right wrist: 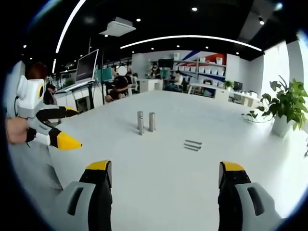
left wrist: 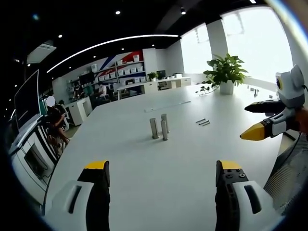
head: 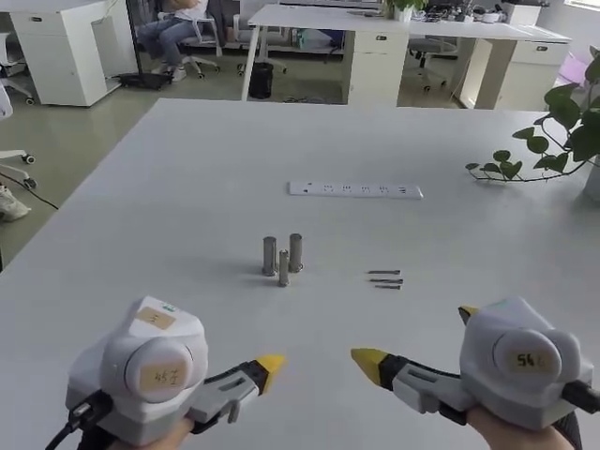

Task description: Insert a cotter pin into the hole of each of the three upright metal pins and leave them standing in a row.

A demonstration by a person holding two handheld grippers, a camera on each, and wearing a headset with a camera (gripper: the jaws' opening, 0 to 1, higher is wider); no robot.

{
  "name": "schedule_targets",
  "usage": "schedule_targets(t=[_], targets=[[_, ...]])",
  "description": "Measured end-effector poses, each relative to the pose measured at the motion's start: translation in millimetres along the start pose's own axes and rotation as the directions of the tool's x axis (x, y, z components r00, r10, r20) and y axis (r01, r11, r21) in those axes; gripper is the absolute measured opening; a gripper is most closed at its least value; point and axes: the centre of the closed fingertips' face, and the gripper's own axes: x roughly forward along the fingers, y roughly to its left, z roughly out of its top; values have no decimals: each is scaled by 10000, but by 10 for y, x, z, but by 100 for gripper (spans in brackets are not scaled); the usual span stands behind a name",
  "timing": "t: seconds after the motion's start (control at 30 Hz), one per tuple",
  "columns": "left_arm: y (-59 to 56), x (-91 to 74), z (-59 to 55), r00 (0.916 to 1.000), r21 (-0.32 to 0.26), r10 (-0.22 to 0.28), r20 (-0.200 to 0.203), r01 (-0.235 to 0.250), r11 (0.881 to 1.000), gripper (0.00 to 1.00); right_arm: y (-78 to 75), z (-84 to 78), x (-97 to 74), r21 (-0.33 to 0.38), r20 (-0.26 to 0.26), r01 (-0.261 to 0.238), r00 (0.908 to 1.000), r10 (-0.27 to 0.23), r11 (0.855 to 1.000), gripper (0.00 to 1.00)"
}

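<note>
Both the left gripper (left wrist: pixel 163 166) and right gripper (right wrist: pixel 163 167) are held wide open, empty; metal pins (head: pixel 282 256) could be toppled if cotter pins (head: pixel 384 279) are pushed in unbraced

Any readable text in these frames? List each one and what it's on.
"54": handwritten sticker on the right gripper; anything after it is blurred.
"45", then a blurred mark: front sticker on the left gripper; an uncertain read.
Top sticker on the left gripper: too blurred to read.
Power strip: no legible marking.
</note>
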Motion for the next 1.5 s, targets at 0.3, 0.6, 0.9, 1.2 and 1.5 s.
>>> schedule_targets(t=[0.3, 0.6, 0.9, 1.2, 1.5], targets=[[14, 3, 15, 10000, 124, -31, -53, 32, 9999, 90, -57, 69, -30, 504, 182, 30, 9998, -40, 9987, 86], [195, 48, 7, 9996, -704, -233, -187, 219, 9973, 81, -105, 147, -38, 419, 152, -16, 9999, 10, 9991, 81], [266, 265, 185, 9965, -163, -832, 45, 833, 9964, 67, -220, 263, -31, -75, 113, -339, 9994, 340, 9994, 67], [142, 655, 298, 9820, 298, -1890, -29, 1890, 9815, 52, -314, 299, 135, 211, -178, -764, 9969, 767, 9969, 58], [61, 1119, 358, 9662, 888, -2575, -95, 2573, 9622, 40, -257, 245, 378, 60, -796, -1423, 9866, 1423, 9898, 48]])
